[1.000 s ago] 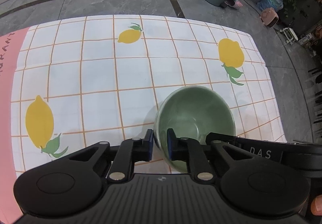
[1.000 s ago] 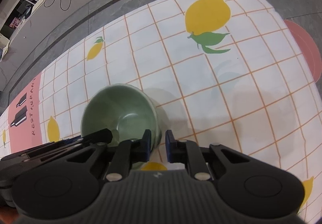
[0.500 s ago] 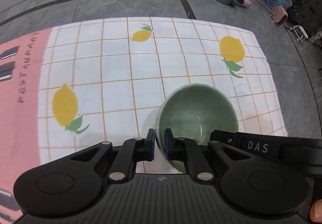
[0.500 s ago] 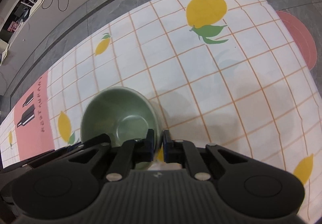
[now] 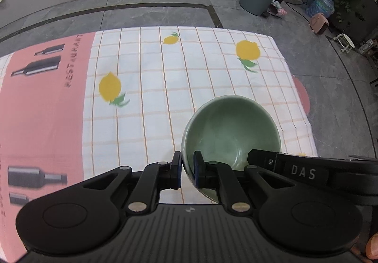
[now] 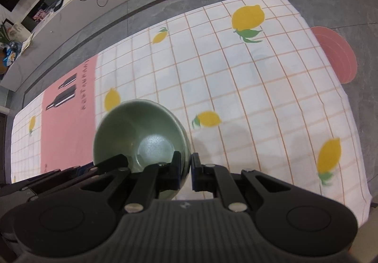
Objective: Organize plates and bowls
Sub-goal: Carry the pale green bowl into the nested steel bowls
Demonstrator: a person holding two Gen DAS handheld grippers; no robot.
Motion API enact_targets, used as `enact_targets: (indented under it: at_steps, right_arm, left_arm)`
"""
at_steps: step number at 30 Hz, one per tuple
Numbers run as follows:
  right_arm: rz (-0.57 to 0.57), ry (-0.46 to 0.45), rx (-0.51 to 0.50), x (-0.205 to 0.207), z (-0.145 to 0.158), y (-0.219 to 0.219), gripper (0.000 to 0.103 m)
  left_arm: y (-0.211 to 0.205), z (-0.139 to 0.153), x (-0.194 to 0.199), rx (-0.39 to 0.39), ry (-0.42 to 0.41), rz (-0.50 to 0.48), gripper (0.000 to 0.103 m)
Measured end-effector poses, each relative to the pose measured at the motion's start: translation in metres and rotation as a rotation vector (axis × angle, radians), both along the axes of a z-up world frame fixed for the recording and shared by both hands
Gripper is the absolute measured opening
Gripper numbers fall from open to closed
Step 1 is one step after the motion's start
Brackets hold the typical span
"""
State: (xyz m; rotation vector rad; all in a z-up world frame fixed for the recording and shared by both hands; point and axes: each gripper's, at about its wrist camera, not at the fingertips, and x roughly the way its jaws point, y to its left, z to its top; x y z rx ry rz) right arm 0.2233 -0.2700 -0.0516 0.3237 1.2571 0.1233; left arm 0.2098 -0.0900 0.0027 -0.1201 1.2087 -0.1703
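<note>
A: Look from the left side first. The left tongs point(image 5: 187, 169) are pinched tight on the rim of the green bowl point(image 5: 230, 131). One finger is inside the bowl and one is outside.

B: Is the bowl on the counter?

A: No. It hangs in the air above the cloth point(image 5: 153, 88) with the lemons on it. The right tongs point(image 5: 257, 157) reach in from the other side of the bowl.

B: What could go wrong?

A: The rim is smooth and thin. If one pair of tongs slips, I think the bowl could tip and drop onto the counter.

B: Now the right side?

A: The right tongs point(image 6: 186, 172) are shut on the bowl point(image 6: 139, 128) rim too, at its right edge. The left tongs point(image 6: 118, 160) hold the near left edge.

B: So both hold one bowl.

A: Yes. If the two hands pull apart or twist different ways, the bowl could pop out of a grip. A pink plate point(image 6: 340, 54) pokes out past the cloth edge on the far right. A bump there could knock it.
</note>
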Motion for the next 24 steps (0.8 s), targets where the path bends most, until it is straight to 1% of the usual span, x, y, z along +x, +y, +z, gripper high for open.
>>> enact_targets:
  at_steps: [5,9,15,19,24]
  right_arm:
    - [0.045,-0.02,-0.025,-0.046,0.019,0.001,0.006]
    - [0.075,-0.023,-0.032,-0.077,0.023,-0.004,0.007]
    - [0.098,0.026,-0.021,-0.107,0.007,-0.012,0.007]
    - [0.112,0.067,-0.025,-0.12,-0.008,-0.015,0.007]
    - [0.117,0.105,-0.023,-0.124,-0.026,-0.017,0.006]
  left_arm:
    - [-0.004,0.013,-0.04,-0.009,0.004,-0.018,0.01]
    - [-0.003,0.01,-0.064,-0.038,0.028,-0.019,0.01]
    - [-0.012,-0.007,-0.093,-0.038,0.075,-0.046,0.011]
    - [-0.018,-0.02,-0.109,-0.012,0.095,-0.072,0.012]
    - [-0.013,-0.039,-0.115,-0.039,0.162,-0.051,0.013]
